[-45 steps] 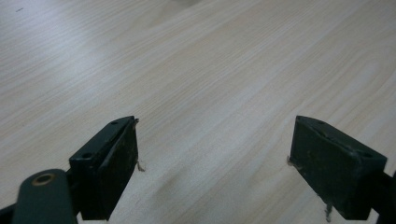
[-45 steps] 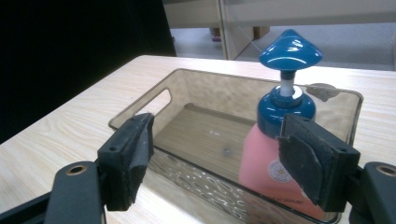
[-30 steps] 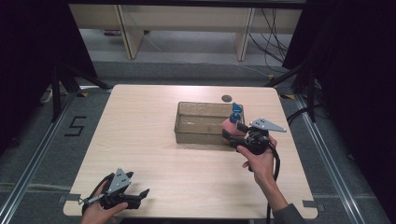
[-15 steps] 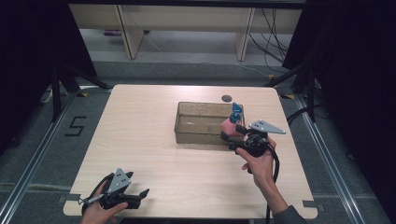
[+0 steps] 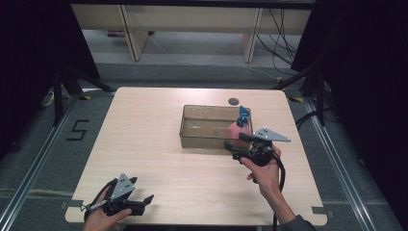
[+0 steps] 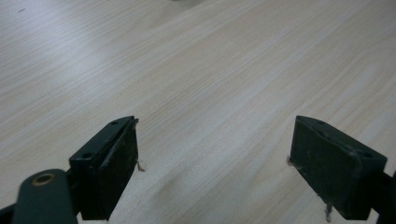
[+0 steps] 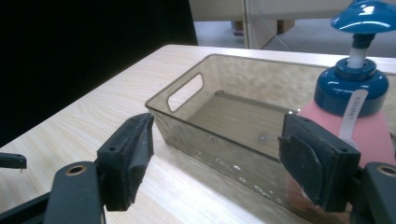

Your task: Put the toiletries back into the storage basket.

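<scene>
Right gripper (image 5: 234,147): I hold it at the near right corner of the bin (image 5: 208,126). Its fingers are spread, the near wall of the bin showing between them in the right gripper view, pinching nothing.
Pump bottle (image 5: 239,127): pink body, blue pump head, upright inside the bin at its right end. In the right gripper view the bottle (image 7: 359,116) rises just behind my right-hand finger (image 7: 315,163), with the bin wall between the two. I cannot tell whether that finger touches the wall.
Left gripper (image 5: 143,202): low over the near left corner of the bench (image 5: 144,139), fingers wide apart over bare wood, holding nothing.
What has changed: next to nothing. Against both earlier high views, the right gripper sits at the same corner of the bin, the bottle stands in the same spot, and the left gripper has kept its place.
Meaning for the job: I judge the bottle as set in the bin and let go, with my right hand pausing beside it. Backing the fingers away without nudging the wall looks like the next call.
Small dark disc (image 5: 234,101): on the bench beyond the bin, same place as earlier.
</scene>
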Demonstrator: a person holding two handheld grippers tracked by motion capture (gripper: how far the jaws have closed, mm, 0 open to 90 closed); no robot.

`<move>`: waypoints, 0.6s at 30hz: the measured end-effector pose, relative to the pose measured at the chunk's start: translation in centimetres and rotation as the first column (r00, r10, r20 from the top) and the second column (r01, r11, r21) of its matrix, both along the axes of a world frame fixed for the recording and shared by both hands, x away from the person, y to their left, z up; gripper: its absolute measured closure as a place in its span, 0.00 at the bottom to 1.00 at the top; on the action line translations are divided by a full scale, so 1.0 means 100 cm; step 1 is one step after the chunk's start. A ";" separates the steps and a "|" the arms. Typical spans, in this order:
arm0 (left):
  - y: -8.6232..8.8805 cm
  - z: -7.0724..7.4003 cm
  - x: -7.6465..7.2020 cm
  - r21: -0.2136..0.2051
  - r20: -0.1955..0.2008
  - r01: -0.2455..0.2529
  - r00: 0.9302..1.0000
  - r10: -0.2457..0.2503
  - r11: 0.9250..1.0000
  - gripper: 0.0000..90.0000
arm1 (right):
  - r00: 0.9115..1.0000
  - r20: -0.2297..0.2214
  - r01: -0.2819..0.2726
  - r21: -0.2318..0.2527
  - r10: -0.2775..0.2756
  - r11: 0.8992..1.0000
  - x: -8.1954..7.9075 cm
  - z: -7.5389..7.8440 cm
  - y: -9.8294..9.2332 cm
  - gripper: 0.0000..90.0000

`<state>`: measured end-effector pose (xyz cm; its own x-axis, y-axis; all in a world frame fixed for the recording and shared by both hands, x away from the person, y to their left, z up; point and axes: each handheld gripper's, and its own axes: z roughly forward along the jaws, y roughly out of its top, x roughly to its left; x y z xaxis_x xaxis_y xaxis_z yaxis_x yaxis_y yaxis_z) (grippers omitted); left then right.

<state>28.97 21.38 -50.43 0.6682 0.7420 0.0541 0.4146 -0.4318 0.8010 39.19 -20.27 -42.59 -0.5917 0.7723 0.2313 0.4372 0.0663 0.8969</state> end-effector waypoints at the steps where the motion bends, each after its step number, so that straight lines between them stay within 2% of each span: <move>1: 0.001 0.001 0.001 0.011 -0.001 0.005 1.000 -0.005 1.000 0.17 | 1.000 0.002 -0.006 0.001 0.006 1.000 -0.001 0.000 0.000 0.30; 2: 0.000 0.001 0.000 -0.002 0.002 0.000 1.000 0.000 1.000 0.17 | 1.000 0.017 -0.007 -0.003 0.007 1.000 -0.001 -0.001 0.000 0.30; 3: 0.000 0.000 0.000 -0.003 0.002 0.002 1.000 -0.002 1.000 0.17 | 1.000 -0.002 -0.017 0.008 0.017 1.000 -0.002 -0.001 0.001 0.30; 4: 0.001 0.001 0.002 0.018 0.017 0.010 1.000 -0.011 1.000 0.17 | 1.000 0.007 -0.018 0.003 0.018 1.000 -0.002 -0.002 0.001 0.30; 5: 0.000 0.000 0.001 0.004 0.009 0.004 1.000 -0.005 1.000 0.17 | 1.000 -0.011 -0.007 0.021 0.007 1.000 -0.004 -0.002 0.002 0.30; 7: 0.001 0.001 0.001 0.009 -0.001 0.003 1.000 -0.003 1.000 0.17 | 1.000 0.015 -0.016 0.005 0.016 1.000 -0.003 -0.003 0.001 0.30; 8: 0.000 0.001 0.001 -0.003 0.002 -0.002 1.000 0.002 1.000 0.17 | 1.000 -0.013 -0.014 0.035 0.014 0.999 -0.006 -0.003 0.003 0.30; 9: 0.000 0.001 0.001 0.000 0.002 0.002 1.000 -0.002 1.000 0.17 | 1.000 -0.023 -0.009 0.036 0.010 0.999 -0.007 -0.003 0.003 0.30; 10: 0.001 0.001 0.000 0.011 0.000 0.007 1.000 -0.007 1.000 0.17 | 1.000 0.015 -0.022 0.016 0.021 1.000 -0.005 -0.004 0.001 0.30; 11: 0.001 0.001 0.000 0.011 -0.001 0.005 1.000 -0.005 1.000 0.17 | 0.999 0.023 -0.023 0.010 0.023 1.000 -0.005 -0.004 0.001 0.30; 13: 0.001 0.001 0.001 0.010 0.000 0.004 1.000 -0.004 1.000 0.17 | 1.000 -0.005 -0.023 0.032 0.024 0.999 -0.008 -0.005 0.002 0.30; 15: 0.001 0.001 0.001 0.009 0.002 0.005 1.000 -0.005 1.000 0.17 | 1.000 0.008 -0.030 0.014 0.030 0.999 -0.008 -0.006 0.002 0.30; 16: 0.000 0.000 0.001 -0.005 0.001 -0.001 1.000 0.001 1.000 0.17 | 1.000 -0.011 -0.027 0.034 0.028 0.999 -0.011 -0.006 0.002 0.30; 17: 0.000 0.000 0.001 -0.005 -0.001 -0.002 1.000 0.002 1.000 0.17 | 0.999 0.009 -0.032 0.017 0.032 0.999 -0.010 -0.007 0.001 0.29; 18: 0.002 0.001 0.004 0.032 0.025 0.017 1.000 -0.018 0.999 0.17 | 0.999 -0.007 -0.034 0.024 0.034 0.999 -0.011 -0.007 0.002 0.29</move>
<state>29.35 21.61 -50.38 0.6792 0.7279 0.0944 0.3868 -0.4642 0.7968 38.09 -20.12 -43.30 -0.6159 0.7459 0.2536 0.4414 0.0601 0.8953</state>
